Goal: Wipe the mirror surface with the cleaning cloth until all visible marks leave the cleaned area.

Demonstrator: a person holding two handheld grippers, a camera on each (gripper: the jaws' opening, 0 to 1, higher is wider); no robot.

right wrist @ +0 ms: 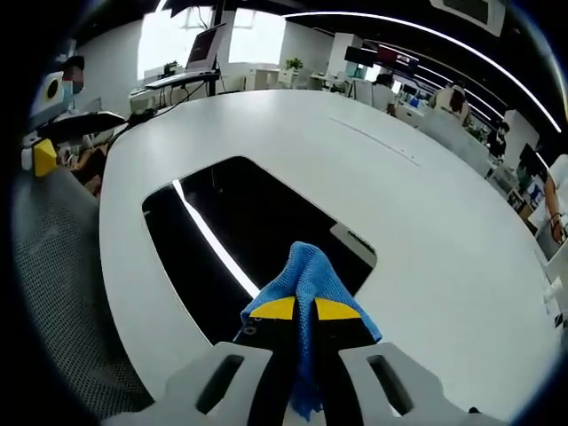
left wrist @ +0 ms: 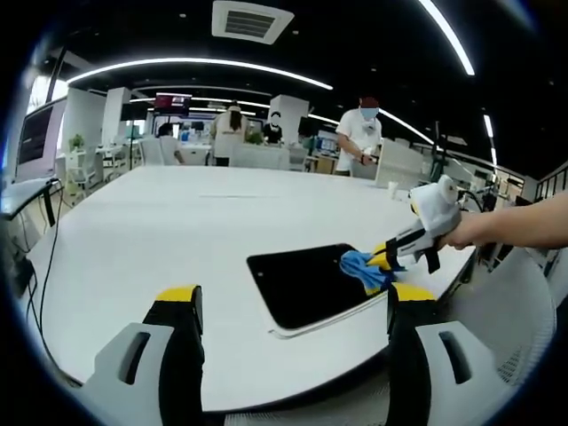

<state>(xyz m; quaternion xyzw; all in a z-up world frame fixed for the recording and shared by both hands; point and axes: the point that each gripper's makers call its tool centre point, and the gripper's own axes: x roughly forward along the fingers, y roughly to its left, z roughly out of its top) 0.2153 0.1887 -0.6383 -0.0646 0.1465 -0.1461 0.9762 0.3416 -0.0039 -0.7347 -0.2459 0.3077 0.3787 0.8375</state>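
Mirror (left wrist: 312, 284) flat on the white table (left wrist: 177, 240), near the table's front edge, dark glass facing up and reflecting a bright ceiling strip in the right gripper view (right wrist: 240, 240). Blue cleaning cloth (right wrist: 306, 284) pinched between the jaws of the right gripper (right wrist: 303, 311), bunched and standing up past the yellow jaw tips, pressed onto the mirror near its right-hand end. Same right gripper (left wrist: 390, 259) seen in the left gripper view, reaching in over the mirror from the right, held by a person's hand (left wrist: 466, 232), with the cloth (left wrist: 362, 266) touching the glass. Left gripper (left wrist: 293, 306) hanging in front of the mirror, just off the table's edge, jaws spread wide and holding nothing, one jaw to each side of the mirror in that view. Several people (left wrist: 359, 138) standing well beyond the mirror, past the table's far edge.
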